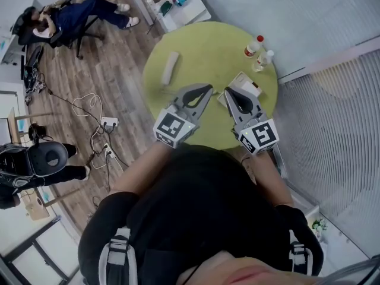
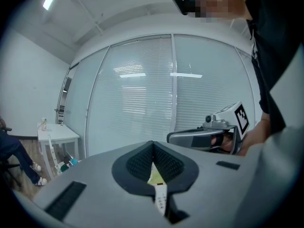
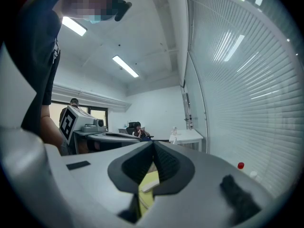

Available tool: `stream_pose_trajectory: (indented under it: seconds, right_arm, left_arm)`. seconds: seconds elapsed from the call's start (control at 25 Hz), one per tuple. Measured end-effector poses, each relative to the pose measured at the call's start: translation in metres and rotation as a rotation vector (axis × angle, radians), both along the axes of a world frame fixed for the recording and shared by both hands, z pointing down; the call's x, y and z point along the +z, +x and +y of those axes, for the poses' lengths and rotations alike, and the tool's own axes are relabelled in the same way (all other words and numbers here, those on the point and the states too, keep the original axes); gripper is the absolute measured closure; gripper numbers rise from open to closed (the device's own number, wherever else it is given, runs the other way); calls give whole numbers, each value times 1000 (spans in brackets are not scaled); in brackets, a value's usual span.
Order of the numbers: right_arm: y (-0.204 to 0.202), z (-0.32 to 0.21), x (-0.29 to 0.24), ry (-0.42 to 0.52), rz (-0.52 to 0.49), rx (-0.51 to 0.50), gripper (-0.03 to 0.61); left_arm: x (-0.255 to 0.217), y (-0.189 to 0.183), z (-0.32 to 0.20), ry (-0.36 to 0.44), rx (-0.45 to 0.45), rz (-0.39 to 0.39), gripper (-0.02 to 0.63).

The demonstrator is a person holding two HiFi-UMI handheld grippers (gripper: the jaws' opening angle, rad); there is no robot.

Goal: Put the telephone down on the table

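Left gripper [image 1: 206, 89], right gripper [image 1: 228, 94] closed, empty, above table [image 1: 202, 49].

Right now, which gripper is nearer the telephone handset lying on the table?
Left. In the head view the left gripper hangs just right of and below the telephone handset. The right gripper is further right, over the white box.

A round yellow-green table [image 1: 196, 55] stands on a brown wooden floor [image 1: 119, 79]. Just past it is a small white side table [image 1: 193, 10]. White blinds [image 2: 142, 94] cover the glass wall. Long ceiling lights [image 3: 126, 66] shine. White cables [image 1: 89, 105] lie on the floor.
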State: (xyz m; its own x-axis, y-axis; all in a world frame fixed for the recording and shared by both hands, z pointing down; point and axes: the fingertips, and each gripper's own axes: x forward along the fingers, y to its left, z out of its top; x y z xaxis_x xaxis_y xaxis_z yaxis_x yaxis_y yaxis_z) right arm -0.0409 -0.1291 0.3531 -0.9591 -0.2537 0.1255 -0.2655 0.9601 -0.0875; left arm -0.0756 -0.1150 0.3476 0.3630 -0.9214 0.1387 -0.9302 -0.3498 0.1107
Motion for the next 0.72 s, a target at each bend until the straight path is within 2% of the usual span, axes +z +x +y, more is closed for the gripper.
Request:
stream_pose_trajectory:
  seconds: [0.72]
  right_arm:
    - [3,12,1,-6,10,4,561]
  left_arm:
    - [3,2,14,-10,-4,-6,601]
